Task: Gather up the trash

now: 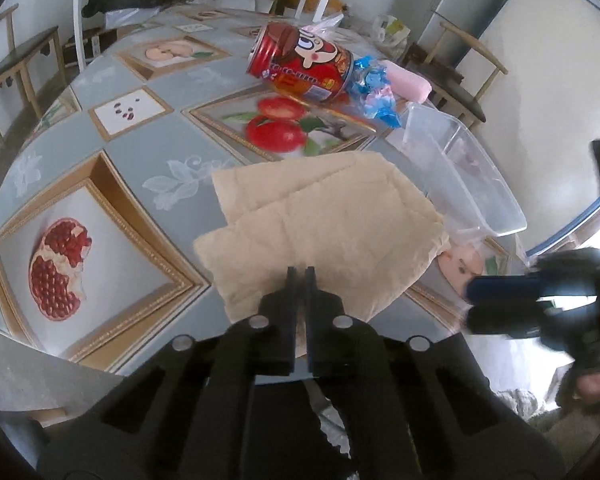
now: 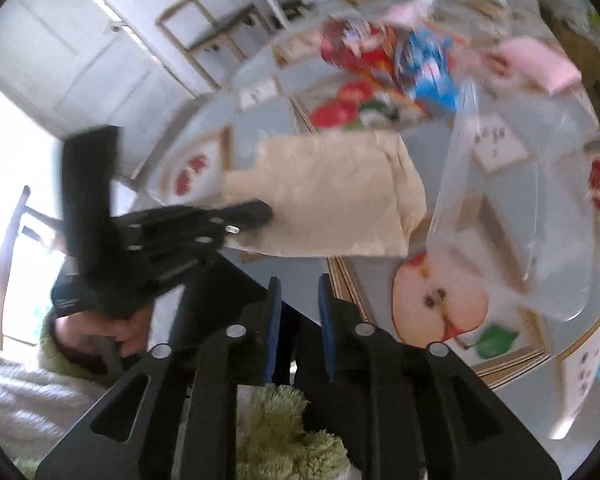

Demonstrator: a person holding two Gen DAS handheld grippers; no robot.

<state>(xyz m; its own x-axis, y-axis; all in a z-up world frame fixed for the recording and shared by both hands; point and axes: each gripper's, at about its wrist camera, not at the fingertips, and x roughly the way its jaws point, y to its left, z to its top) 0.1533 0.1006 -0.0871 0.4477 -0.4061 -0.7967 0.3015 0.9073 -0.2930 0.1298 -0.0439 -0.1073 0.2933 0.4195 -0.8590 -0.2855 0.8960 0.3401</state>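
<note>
A crumpled tan paper napkin [image 1: 324,224] lies on the fruit-print tablecloth [image 1: 140,152]. My left gripper [image 1: 300,274] is shut on the napkin's near edge, and a sliver of paper shows between its fingers. In the right wrist view the left gripper [image 2: 260,214] pinches the napkin [image 2: 332,192] from the left. My right gripper [image 2: 299,280] hangs over the table's near edge, open, with nothing between its blue pads. Farther back lie a red drink can [image 1: 300,64] on its side, blue candy wrappers [image 1: 372,84] and a pink packet [image 1: 408,82].
A clear plastic bin [image 1: 460,176] stands right of the napkin, seen also as the clear bin [image 2: 520,216]. Wooden chairs [image 1: 16,64] flank the table, and more clutter sits at its far end. A green fuzzy sleeve [image 2: 284,432] shows below the right gripper.
</note>
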